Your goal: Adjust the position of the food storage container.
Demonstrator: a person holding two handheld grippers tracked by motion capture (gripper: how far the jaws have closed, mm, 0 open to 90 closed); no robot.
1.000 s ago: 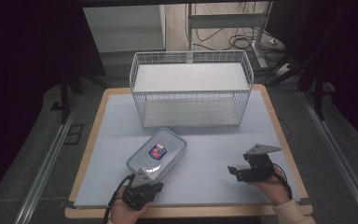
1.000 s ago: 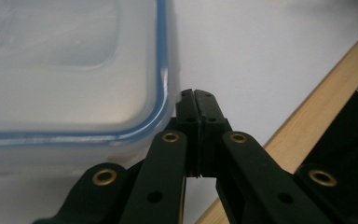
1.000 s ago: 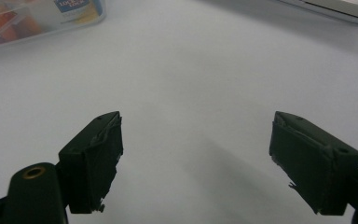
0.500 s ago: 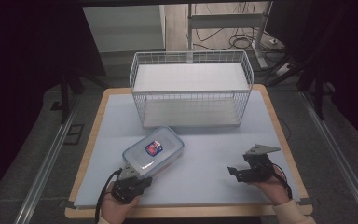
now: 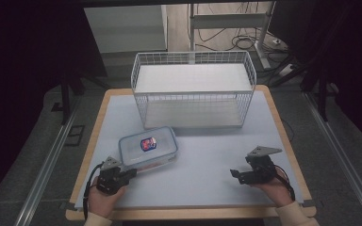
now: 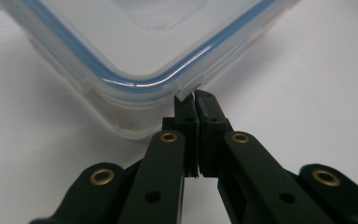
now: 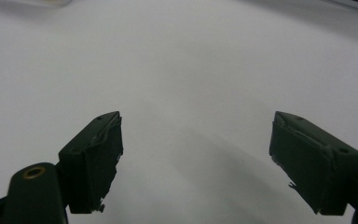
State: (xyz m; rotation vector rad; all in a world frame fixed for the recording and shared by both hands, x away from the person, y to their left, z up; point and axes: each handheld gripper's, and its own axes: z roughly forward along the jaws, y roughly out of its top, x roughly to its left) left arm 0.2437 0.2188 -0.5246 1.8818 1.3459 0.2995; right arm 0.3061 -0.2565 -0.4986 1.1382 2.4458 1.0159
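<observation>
One worktop (image 5: pixel 207 165), one wire basket (image 5: pixel 193 89), one lidded box (image 5: pixel 147 147) lying left of centre before the basket. Your left hand-held gripper (image 6: pixel 192 99) is pinched on the box's corner rim; your right hand-held gripper (image 7: pixel 196 158) stands wide, holding nothing.

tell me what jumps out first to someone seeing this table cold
Probably the white wire basket standing at the far middle of the table. Next, the clear food container with a blue-rimmed lid and a red sticker, near the front left. The left tongs are pinched shut at its corner rim, while the right tongs rest open over bare table at the front right.
</observation>
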